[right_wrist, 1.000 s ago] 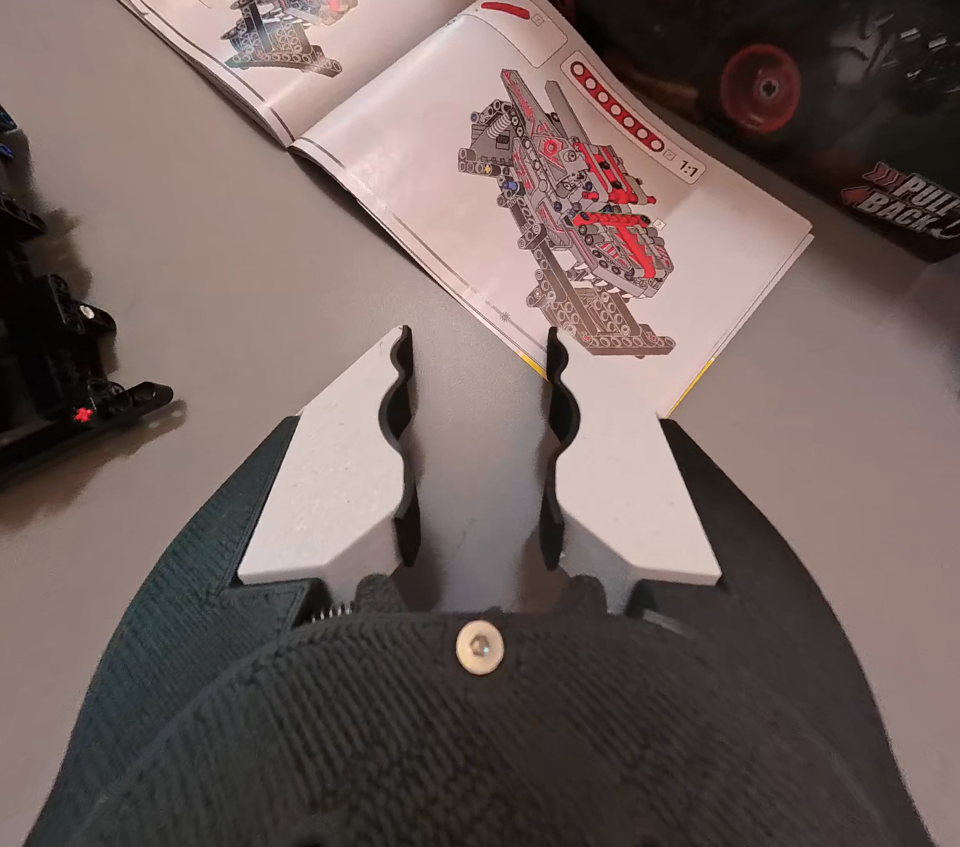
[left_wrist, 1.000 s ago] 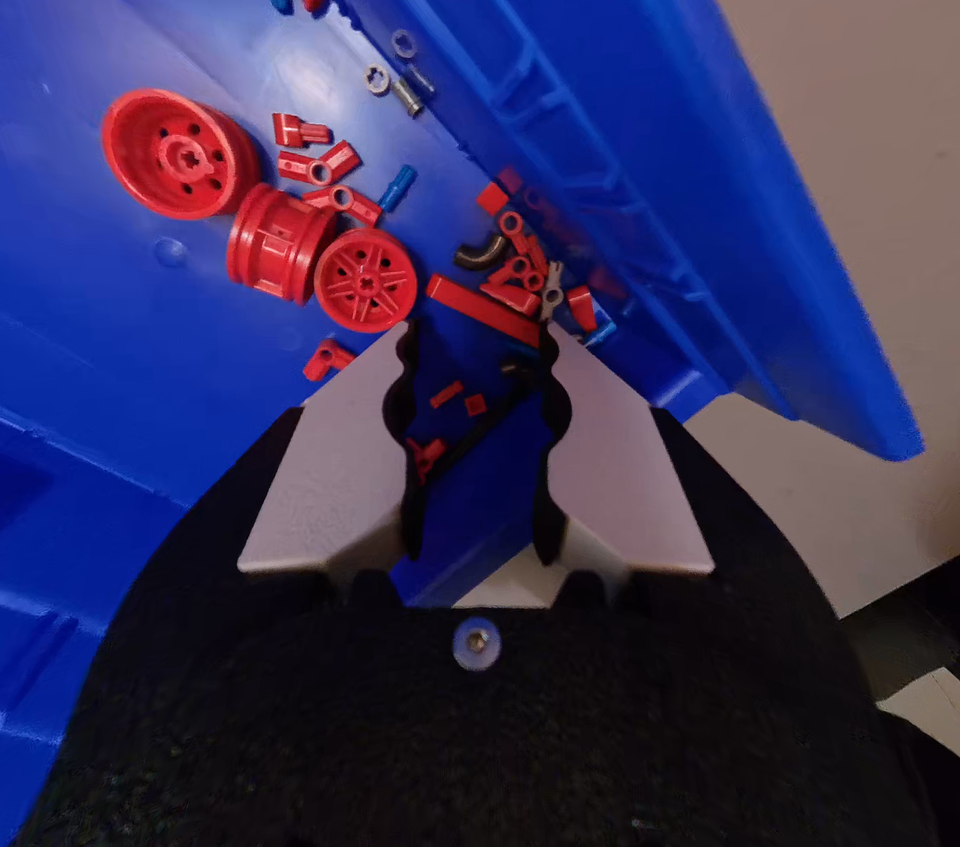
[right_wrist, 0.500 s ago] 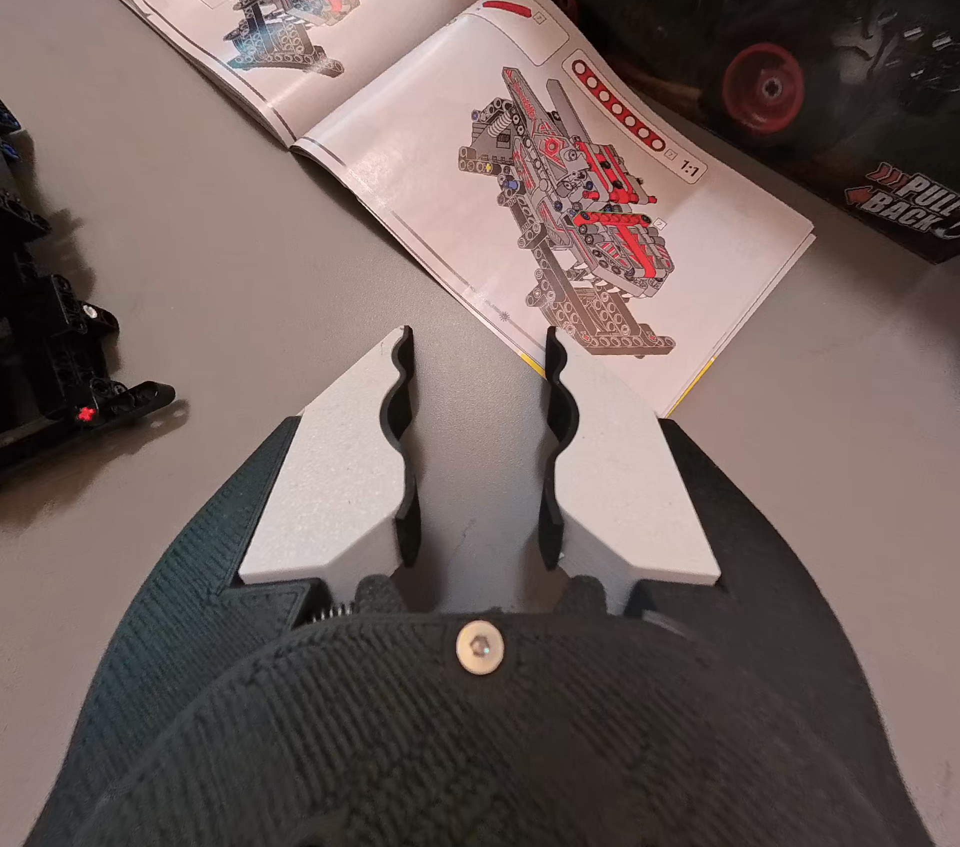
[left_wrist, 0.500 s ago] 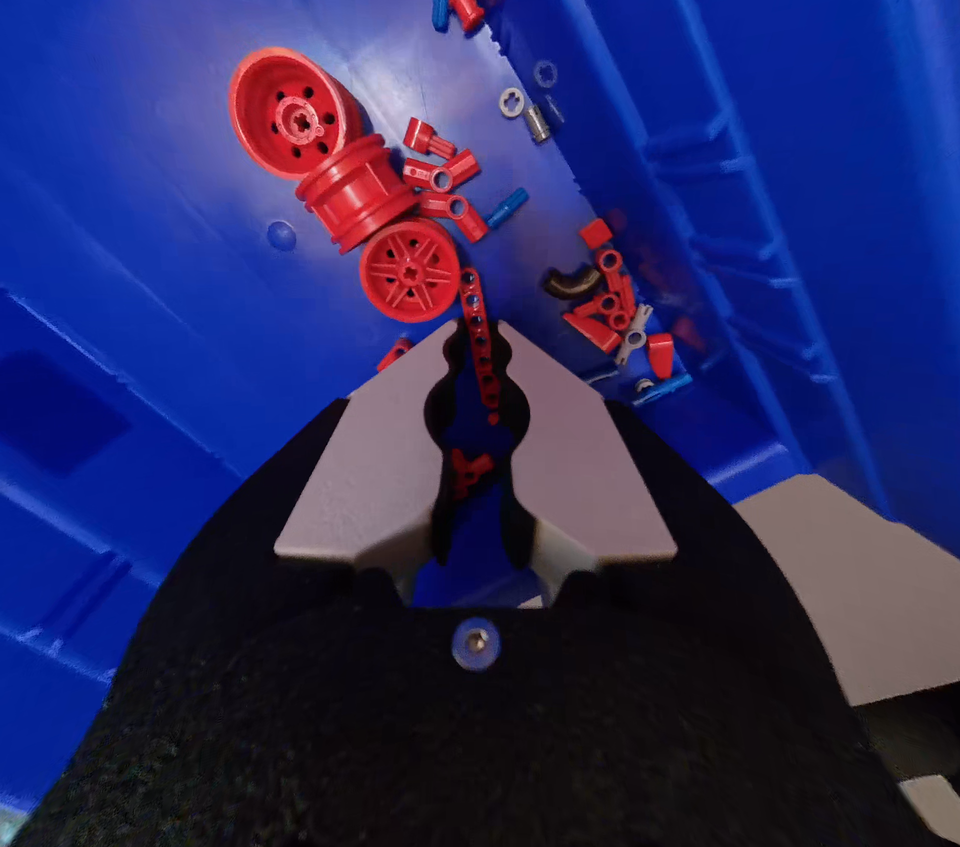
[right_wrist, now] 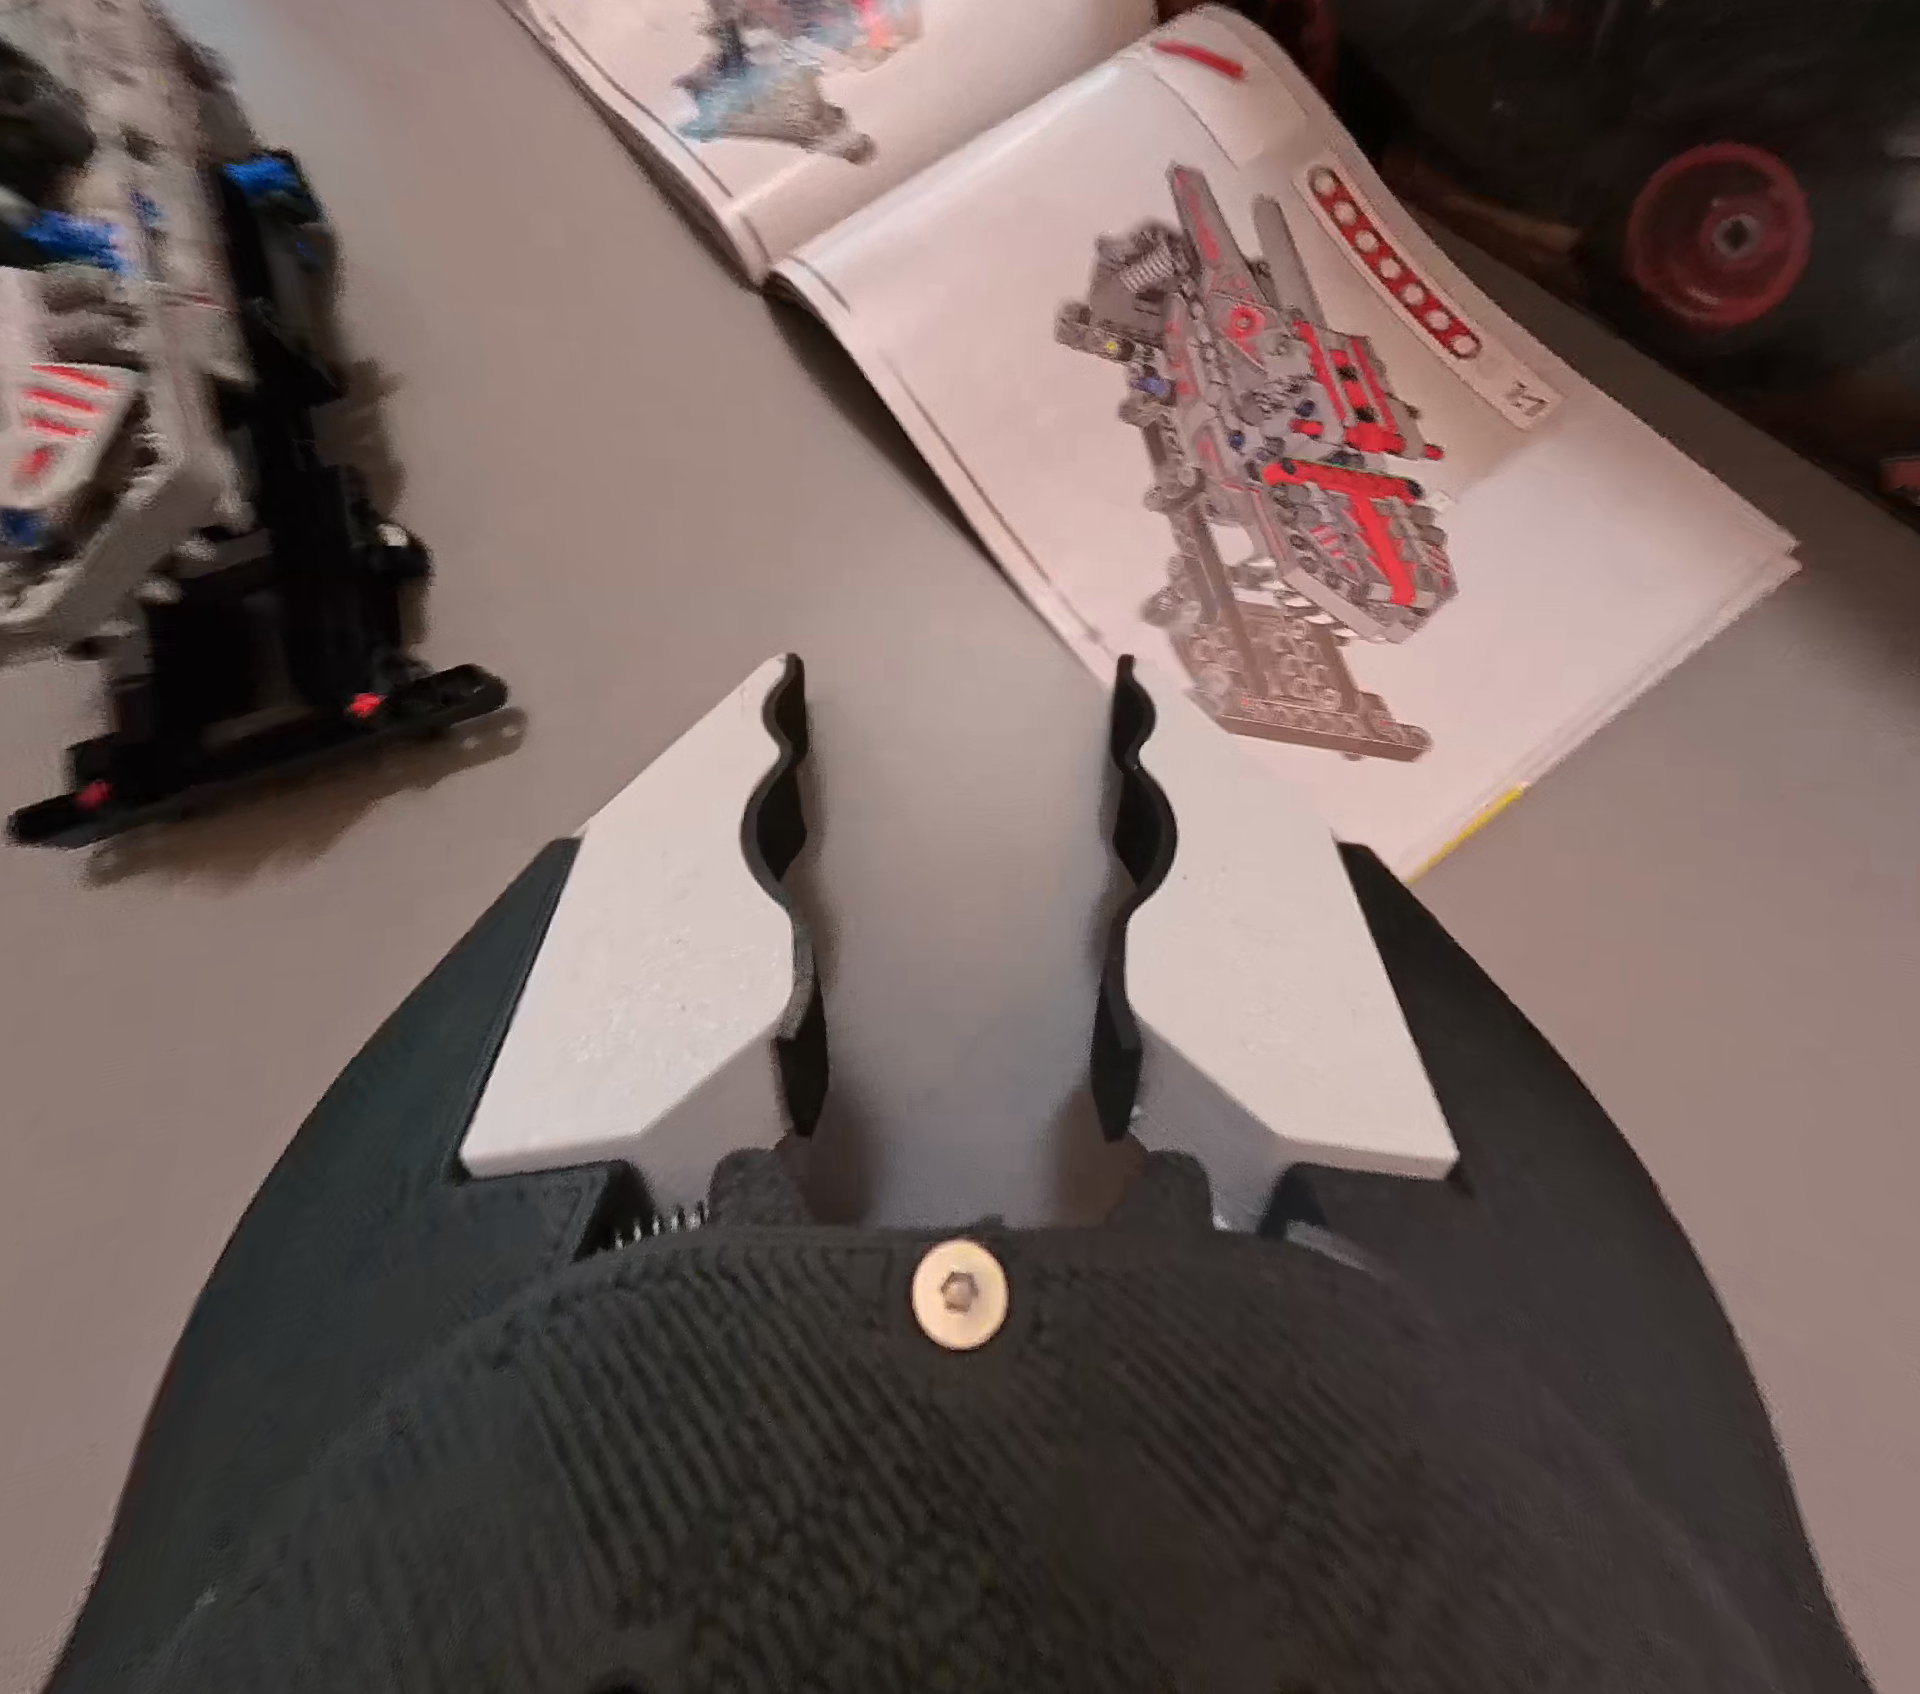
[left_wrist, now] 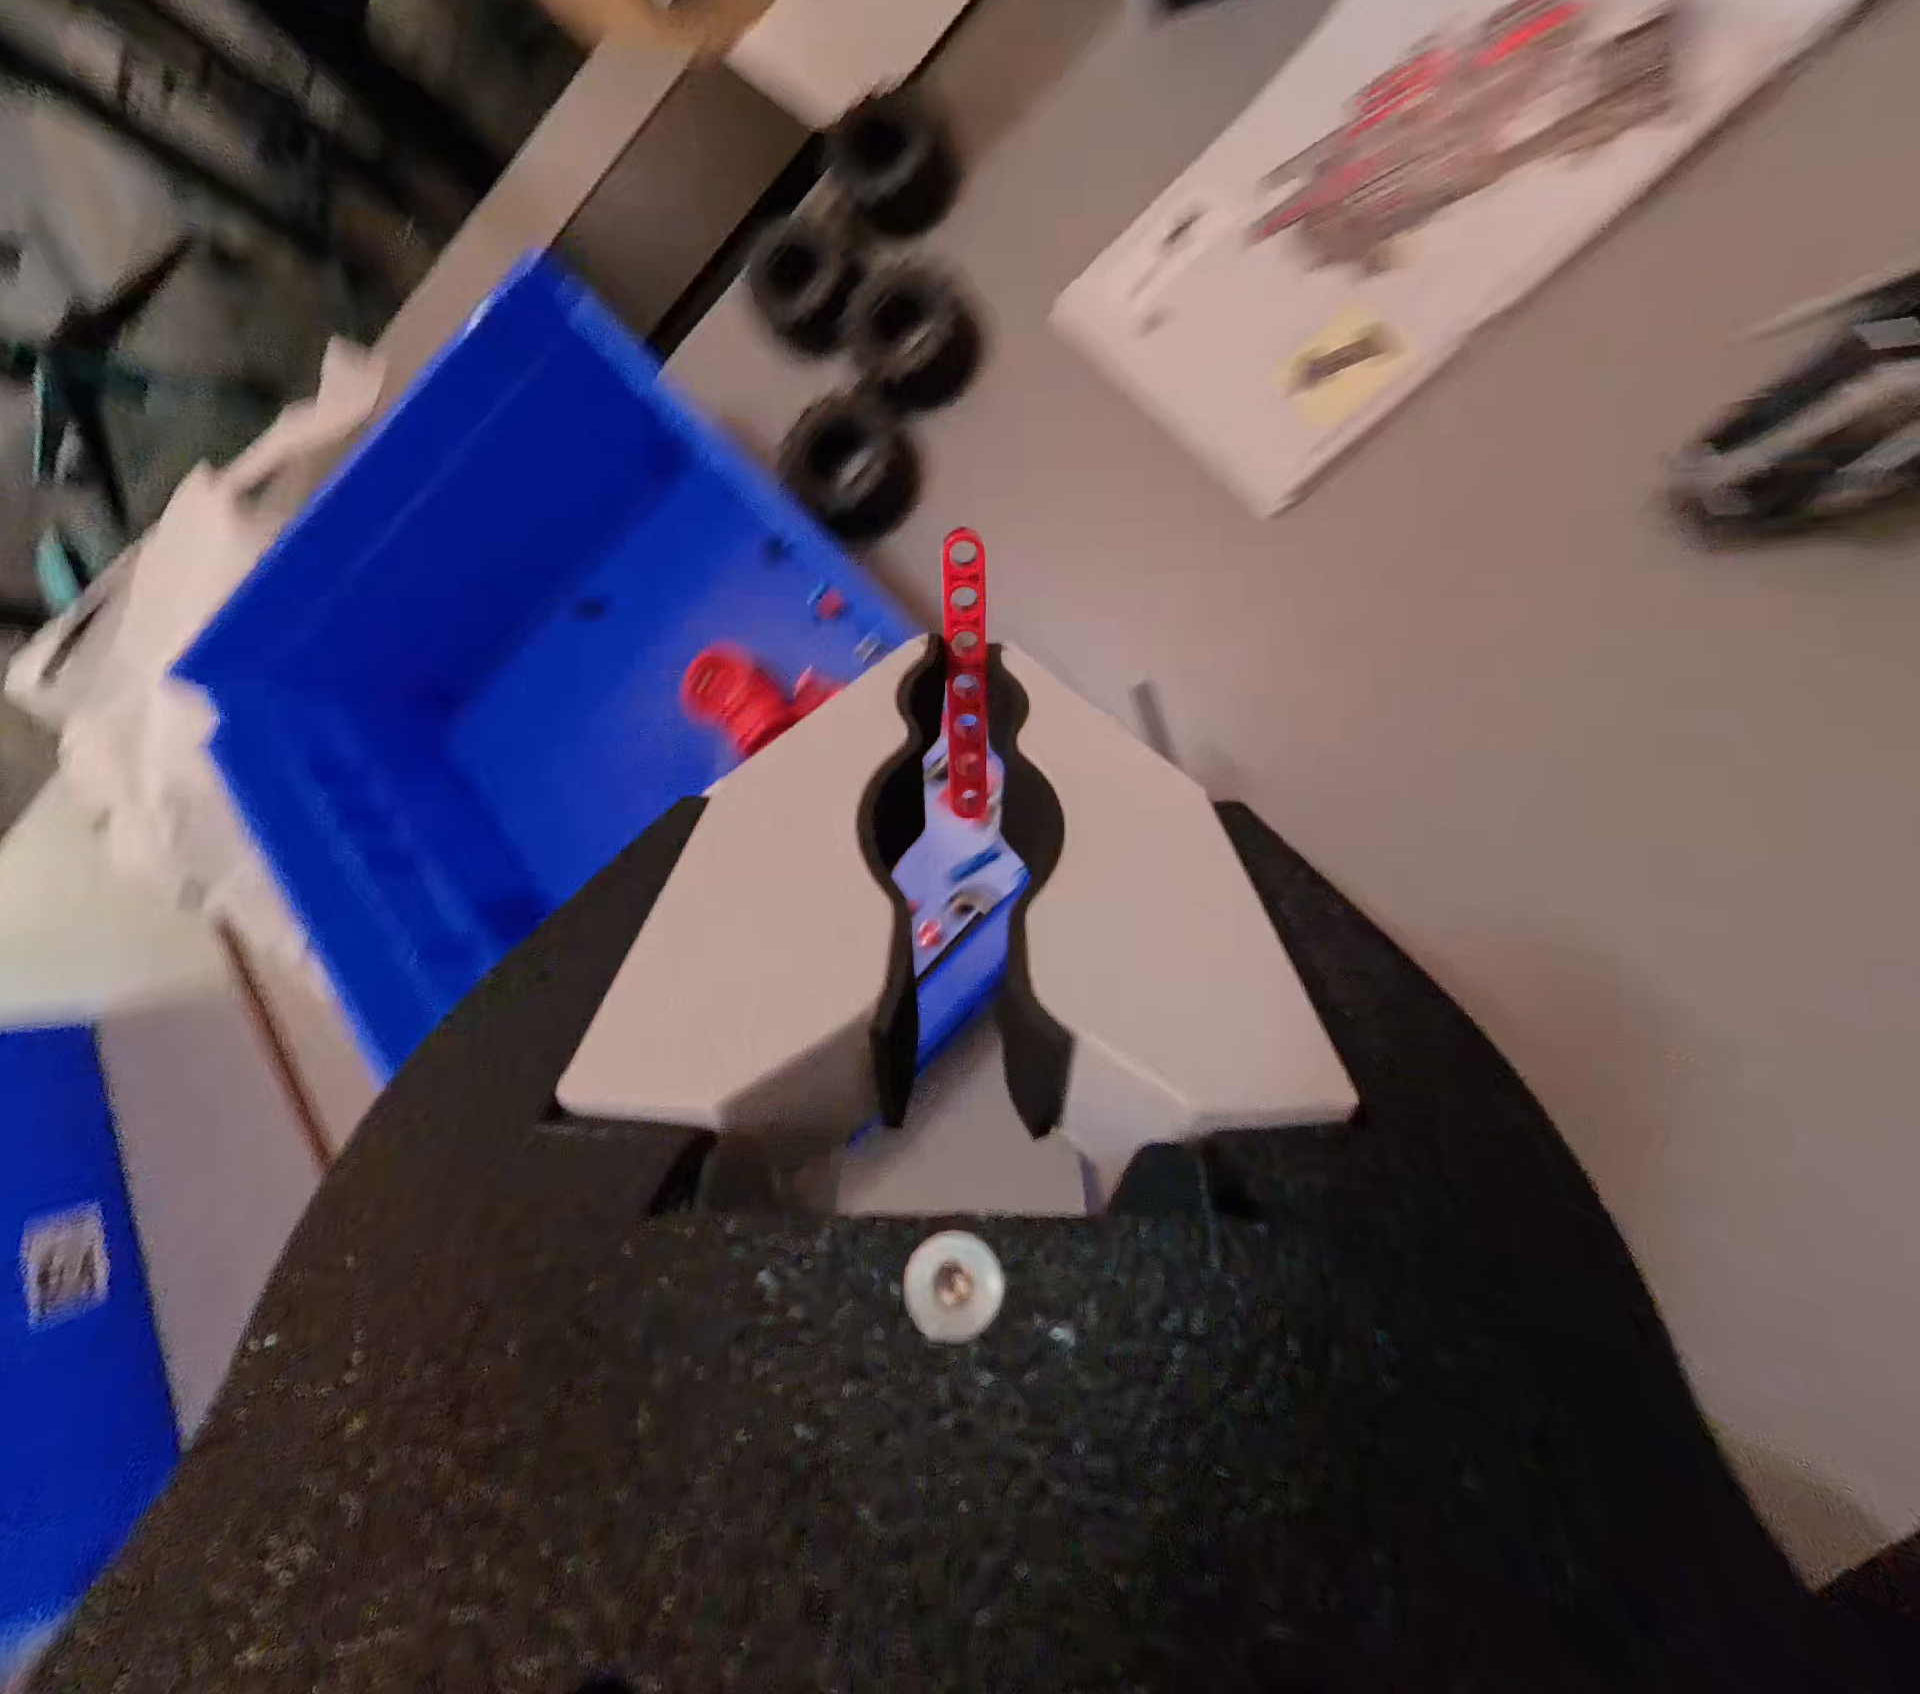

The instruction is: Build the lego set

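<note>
My left gripper (left_wrist: 964, 662) is shut on a thin red beam with a row of holes (left_wrist: 965, 595). The beam sticks up past the fingertips, held above the near corner of the blue bin (left_wrist: 416, 605). Red wheels (left_wrist: 732, 694) lie in the bin. My right gripper (right_wrist: 958, 683) is open and empty over the grey table. The half-built black, grey and white model (right_wrist: 197, 439) lies to its left and shows blurred in the left wrist view (left_wrist: 1808, 449). The open instruction booklet (right_wrist: 1039, 273) lies ahead of it.
Several black tyres (left_wrist: 862, 314) lie on the table beyond the bin. The booklet (left_wrist: 1455, 158) lies farther right in the left wrist view. The dark set box (right_wrist: 1558, 34) stands behind the booklet. A second blue bin (left_wrist: 62, 1281) sits at the lower left.
My left gripper closed on the red beam inside the bin, then lifted it out and swung up to face the table. My right gripper rose slightly and shifted, staying open.
</note>
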`<state>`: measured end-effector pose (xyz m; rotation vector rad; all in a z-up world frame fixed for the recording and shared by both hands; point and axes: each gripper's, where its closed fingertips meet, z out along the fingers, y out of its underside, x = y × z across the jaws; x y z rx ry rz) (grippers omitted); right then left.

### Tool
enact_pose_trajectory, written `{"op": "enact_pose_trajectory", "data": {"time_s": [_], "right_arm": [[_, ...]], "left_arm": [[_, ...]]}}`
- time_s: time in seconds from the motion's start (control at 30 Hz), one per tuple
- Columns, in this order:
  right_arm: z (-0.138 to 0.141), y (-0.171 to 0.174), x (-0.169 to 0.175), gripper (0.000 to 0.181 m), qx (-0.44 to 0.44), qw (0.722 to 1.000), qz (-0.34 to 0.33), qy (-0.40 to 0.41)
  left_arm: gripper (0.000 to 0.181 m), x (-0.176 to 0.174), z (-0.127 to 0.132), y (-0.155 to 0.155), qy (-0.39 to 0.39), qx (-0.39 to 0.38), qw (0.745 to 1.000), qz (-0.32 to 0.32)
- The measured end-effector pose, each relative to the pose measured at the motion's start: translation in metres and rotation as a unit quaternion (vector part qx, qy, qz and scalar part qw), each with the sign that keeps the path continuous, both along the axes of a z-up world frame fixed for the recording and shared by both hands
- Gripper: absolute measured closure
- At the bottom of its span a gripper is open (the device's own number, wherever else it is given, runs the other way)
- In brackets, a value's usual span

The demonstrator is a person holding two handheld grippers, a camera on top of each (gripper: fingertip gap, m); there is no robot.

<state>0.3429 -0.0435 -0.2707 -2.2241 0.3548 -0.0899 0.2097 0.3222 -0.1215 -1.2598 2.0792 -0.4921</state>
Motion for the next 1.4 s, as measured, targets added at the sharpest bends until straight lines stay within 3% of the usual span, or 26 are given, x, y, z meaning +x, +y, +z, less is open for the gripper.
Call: {"op": "enact_pose_trajectory", "data": {"time_s": [0.03,0.1,0.2,0.33,0.4,0.6,0.67,0.83,1.0,1.13,1.23,1.4], "right_arm": [[0.008,0.0,-0.006,0.119,0.025,1.0,0.011,0.008],[0.036,0.005,-0.031,0.116,0.091,0.994,0.054,0.022],[0.076,0.019,-0.083,0.112,0.17,0.978,0.124,0.004],[0.062,0.046,-0.113,0.087,0.132,0.98,0.146,-0.031],[0.065,0.058,-0.119,0.089,0.144,0.978,0.152,-0.028],[0.065,0.079,-0.127,0.123,0.144,0.968,0.192,-0.069],[0.063,0.078,-0.126,0.124,0.134,0.966,0.205,-0.082],[0.063,0.053,-0.115,0.125,0.103,0.964,0.227,-0.086],[0.065,0.02,-0.095,0.145,0.073,0.964,0.228,-0.117],[0.065,0.013,-0.099,0.128,0.071,0.968,0.227,-0.08],[0.064,0.007,-0.093,0.121,0.049,0.973,0.201,-0.104],[0.065,-0.016,-0.072,0.126,0.053,0.986,0.121,-0.101]], "left_arm": [[0.177,-0.002,0.002,-0.026,-0.012,0.002,0.999,-0.046],[0.176,-0.011,-0.01,-0.071,-0.005,0.017,0.993,-0.113],[0.176,-0.028,-0.048,-0.116,0.026,0.032,0.984,-0.172],[0.177,-0.047,-0.103,-0.152,0.084,0.002,0.97,-0.227],[0.177,-0.053,-0.12,-0.161,0.115,-0.02,0.966,-0.232],[0.177,-0.057,-0.146,-0.175,0.149,-0.026,0.956,-0.253],[0.177,-0.059,-0.156,-0.178,0.156,-0.018,0.952,-0.264],[0.176,-0.051,-0.158,-0.199,0.118,-0.066,0.949,-0.284],[0.176,-0.04,-0.158,-0.216,0.079,-0.1,0.941,-0.313],[0.172,-0.037,-0.157,-0.219,0.074,-0.124,0.935,-0.324],[0.161,-0.038,-0.154,-0.214,0.066,-0.139,0.934,-0.322],[0.157,-0.036,-0.134,-0.203,0.013,-0.188,0.935,-0.3]]}}
